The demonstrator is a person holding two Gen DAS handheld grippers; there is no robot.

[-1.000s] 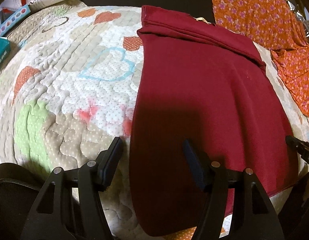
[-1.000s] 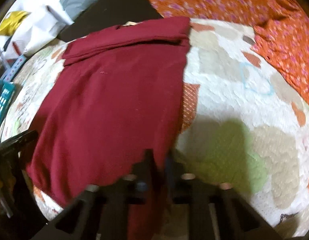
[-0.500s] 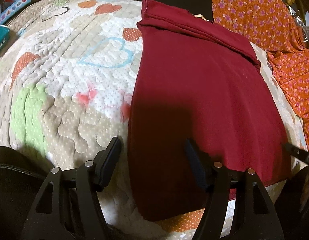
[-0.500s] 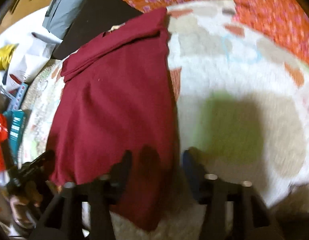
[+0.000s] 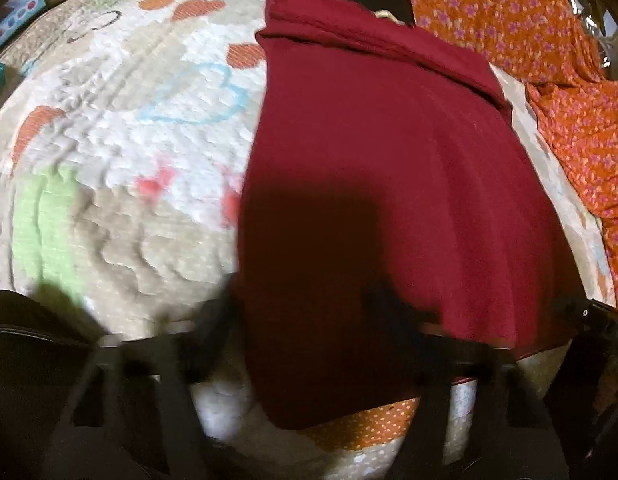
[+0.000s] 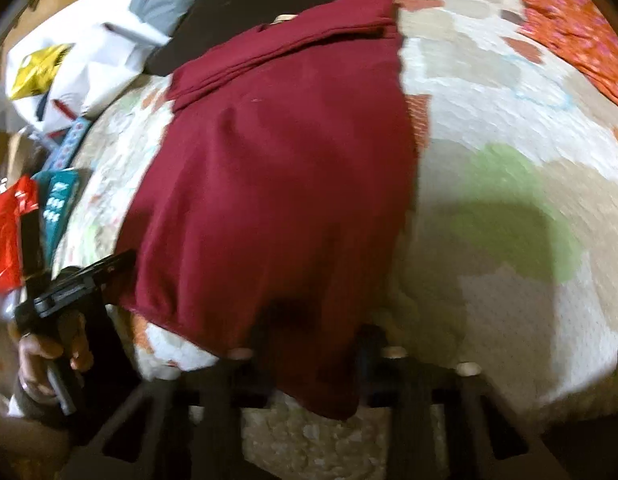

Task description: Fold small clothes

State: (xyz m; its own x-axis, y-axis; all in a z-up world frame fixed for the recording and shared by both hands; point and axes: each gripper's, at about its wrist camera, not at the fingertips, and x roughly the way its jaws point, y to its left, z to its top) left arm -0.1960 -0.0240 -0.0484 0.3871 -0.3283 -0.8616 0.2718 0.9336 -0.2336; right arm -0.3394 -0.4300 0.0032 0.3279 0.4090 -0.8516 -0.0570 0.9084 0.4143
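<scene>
A dark red garment (image 5: 389, 168) lies flat on a quilted patchwork mat (image 5: 121, 128), its far end folded over. It also shows in the right wrist view (image 6: 277, 176). My left gripper (image 5: 305, 312) is open, its fingers straddling the garment's near left edge. My right gripper (image 6: 313, 344) is open, its fingers either side of the garment's near right corner, which hangs over the mat's edge. The left gripper and the hand holding it show in the right wrist view (image 6: 81, 280). Both views are blurred.
Orange flowered cloth (image 5: 549, 60) lies at the far right of the mat. White bags (image 6: 69, 64), a teal box (image 6: 57, 200) and a red packet (image 6: 5, 232) sit off the mat's left side. A dark board (image 6: 245, 12) lies beyond the garment.
The right gripper has opened, from shut one second ago, and spread around the garment's corner. The left gripper stays open and has moved slightly along the near edge.
</scene>
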